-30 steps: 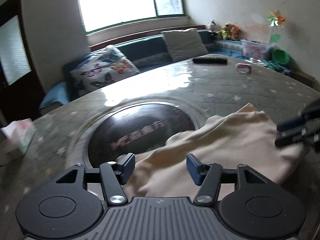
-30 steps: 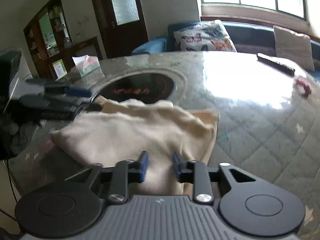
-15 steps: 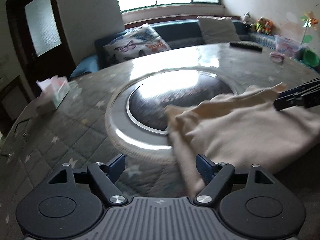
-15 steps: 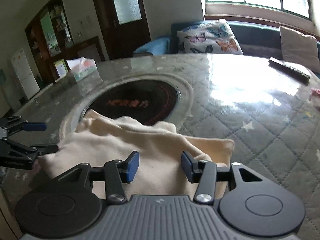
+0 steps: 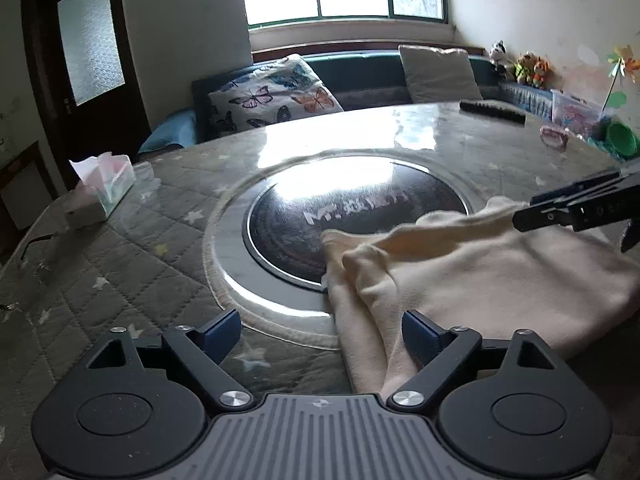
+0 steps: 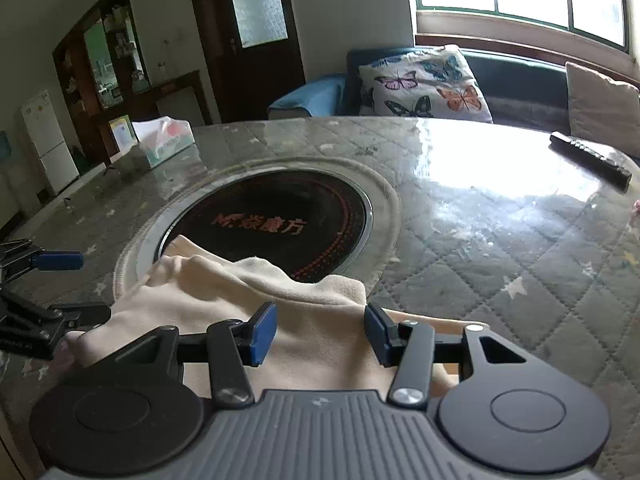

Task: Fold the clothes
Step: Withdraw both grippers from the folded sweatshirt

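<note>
The cream fleece garment lies bunched at the near edge of the round quilt-covered desk, partly over its dark glass centre. Both grippers — left, right — have just been opening, fingers clear of the cloth. Smooth the folded layers flat before regripping.

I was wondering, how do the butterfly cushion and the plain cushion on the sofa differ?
The butterfly cushion is white with coloured butterflies; the plain cushion is unpatterned grey-beige. The butterfly cushion sits towards the door, the plain cushion under the window's right side. Both lean on the sofa backrest.
</note>
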Tool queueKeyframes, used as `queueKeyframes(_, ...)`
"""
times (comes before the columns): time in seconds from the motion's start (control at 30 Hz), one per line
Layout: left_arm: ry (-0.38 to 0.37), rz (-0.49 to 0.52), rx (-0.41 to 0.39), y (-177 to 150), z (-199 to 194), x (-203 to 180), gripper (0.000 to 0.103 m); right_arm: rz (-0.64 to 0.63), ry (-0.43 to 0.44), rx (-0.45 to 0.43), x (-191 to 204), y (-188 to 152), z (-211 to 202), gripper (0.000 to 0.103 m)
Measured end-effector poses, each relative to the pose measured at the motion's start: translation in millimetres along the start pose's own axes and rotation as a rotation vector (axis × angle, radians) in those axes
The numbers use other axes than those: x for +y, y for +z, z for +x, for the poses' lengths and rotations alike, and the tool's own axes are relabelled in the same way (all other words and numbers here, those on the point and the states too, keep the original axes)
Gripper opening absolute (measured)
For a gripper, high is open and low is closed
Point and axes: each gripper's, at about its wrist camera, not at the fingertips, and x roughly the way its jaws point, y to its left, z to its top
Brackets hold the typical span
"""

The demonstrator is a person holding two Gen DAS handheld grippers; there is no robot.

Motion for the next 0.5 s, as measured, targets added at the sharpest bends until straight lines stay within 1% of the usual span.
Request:
queueKeyframes(0.13, 0.003, 0.000, 0.004, -0.4, 5.1, 1.5, 0.091, -0.023, -0.013, 0.009, 0.9, 0.0, 5.5, 0.051)
queueKeyframes(0.2, 0.011, 0.003, 0.003, 0.2, 4.1, 2.2, 0.090, -0.027, -0.012, 0.003, 1.1, 0.3, 0.7, 0.051)
queueKeyframes(0.27, 0.015, 0.000, 0.003, 0.7, 2.0, 3.4, 0.090, -0.026, -0.001, -0.008, 1.8, -1.5, -9.5, 0.051)
queueKeyframes(0.37, 0.010, -0.013, -0.017, 2.9, -4.9, 4.1, 0.091, -0.033, 0.014, -0.018, 4.9, -9.6, -27.5, 0.054)
queueKeyframes(0.47, -0.001, -0.007, -0.029, 5.6, -8.5, -0.4, 0.095, -0.031, 0.034, -0.020, 8.2, -25.8, -50.3, 0.058)
queueKeyframes(0.5, -0.006, -0.001, -0.032, 6.3, -8.8, -2.5, 0.095, -0.021, 0.040, -0.020, 8.3, -31.1, -56.3, 0.061)
